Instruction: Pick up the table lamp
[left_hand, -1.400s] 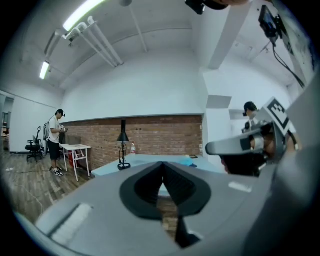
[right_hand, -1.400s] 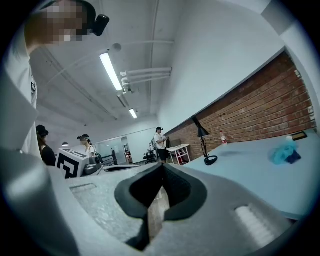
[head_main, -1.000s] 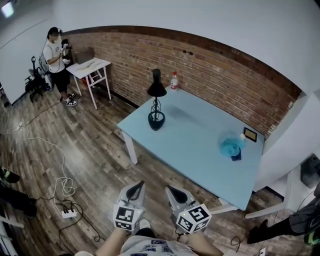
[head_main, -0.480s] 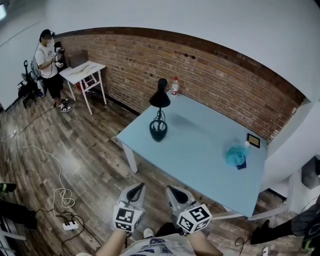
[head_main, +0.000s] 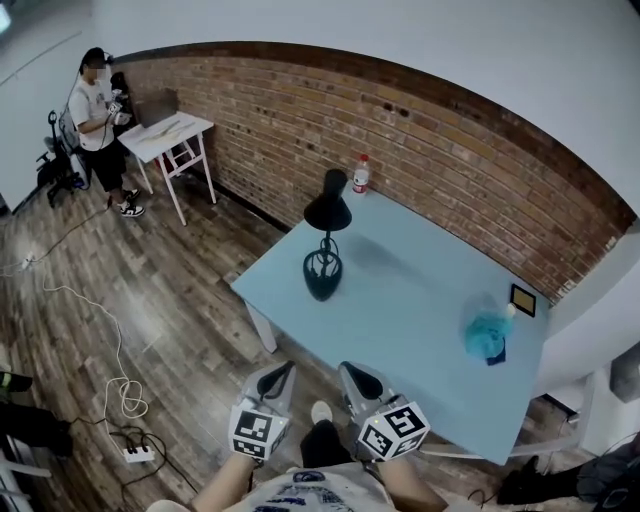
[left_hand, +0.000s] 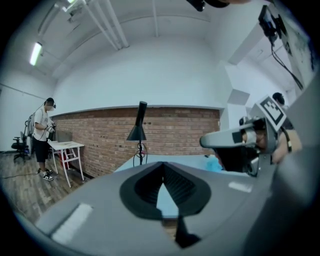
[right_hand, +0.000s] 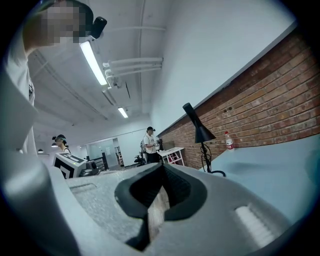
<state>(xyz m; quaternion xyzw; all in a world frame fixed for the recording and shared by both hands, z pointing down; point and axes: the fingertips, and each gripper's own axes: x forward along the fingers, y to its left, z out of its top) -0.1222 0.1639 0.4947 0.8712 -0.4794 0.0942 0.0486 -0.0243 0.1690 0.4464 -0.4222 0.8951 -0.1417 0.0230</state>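
Person (head_main: 95, 100) far off at my left stands by the white folding table (head_main: 165, 135), much as half a second ago, and a power strip (head_main: 133, 454) lies on the wooden floor (head_main: 180, 300) with its white cable trailing away.

My left gripper (head_main: 275, 378) hangs low in front of me over the floor. Its jaws are closed tip to tip with nothing between them, and it is well short of the table edge.

The table lamp (head_main: 325, 235) stands upright near the left corner of the light blue table (head_main: 420, 300), with its round dark base on the tabletop and its black shade above. Neither gripper touches it. Since the earlier frames it has slid lower and a little to the right in the head view and looks slightly larger, so I have stepped nearer to it. My shoe (head_main: 320, 411) now shows between the two grippers.

My right gripper (head_main: 357, 378) is just beside the left one, likewise closed on nothing, and both sit in about the same place as before.

Further right, a plastic bottle (head_main: 361, 173) stands at the table's far edge against the brick wall (head_main: 450, 150). A teal object (head_main: 487, 333) that I cannot identify sits near the table's right end, with a small dark frame (head_main: 522, 299) just beyond it.
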